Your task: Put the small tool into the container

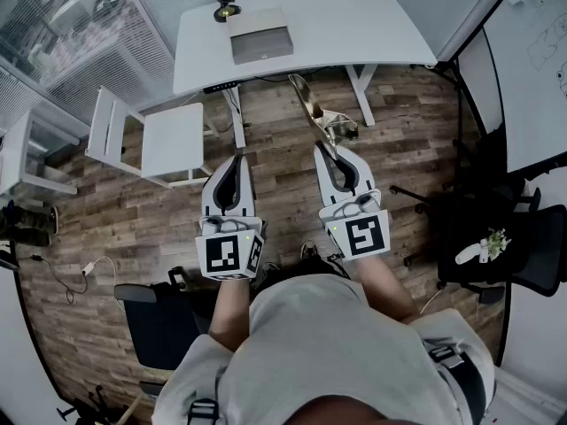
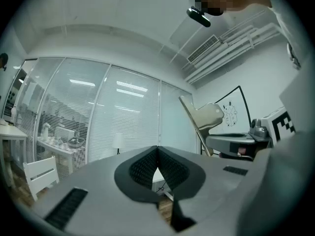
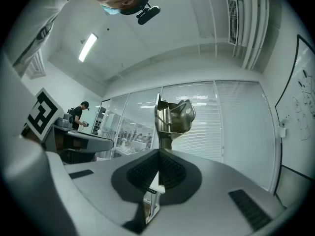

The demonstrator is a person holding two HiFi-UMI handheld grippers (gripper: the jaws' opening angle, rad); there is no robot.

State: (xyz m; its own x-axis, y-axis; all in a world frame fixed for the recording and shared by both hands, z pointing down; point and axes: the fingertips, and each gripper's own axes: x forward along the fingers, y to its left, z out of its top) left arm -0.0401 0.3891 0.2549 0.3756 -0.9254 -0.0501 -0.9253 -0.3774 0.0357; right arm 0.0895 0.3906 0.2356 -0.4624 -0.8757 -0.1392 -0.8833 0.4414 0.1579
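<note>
1. Right gripper (image 1: 321,149): the jaws are pressed together on the lower end of the small metal spring-clamp tool (image 1: 310,104). In the right gripper view the tool (image 3: 172,119) rises straight out past the jaw tips of that gripper (image 3: 158,154), with its coil spring exposed. This grip leaves the free end leading, which suits lowering the tool into a receptacle.

2. Left gripper (image 1: 236,159): the jaws are pressed together with nothing between them, as its own view confirms (image 2: 157,149). It is held level just beside the right unit, apart from the tool (image 2: 204,119), and appears to be on standby.

3. Target: the grey rectangular box (image 1: 260,35) on the white desk (image 1: 372,34) is judged to be the container. It lies well ahead of both grippers, so the tool is in the air and well apart from it. Whether the box is open on top cannot be told.

4. Surroundings: a small black object (image 1: 226,9) sits just behind the box. A white chair (image 1: 146,140) stands at the left front of the desk. A black office chair (image 1: 496,237) stands to the right.

5. Obstructions: the wooden floor (image 1: 283,158) between the person and the desk shows no obstruction, and neither chair lies on the direct path.
</note>
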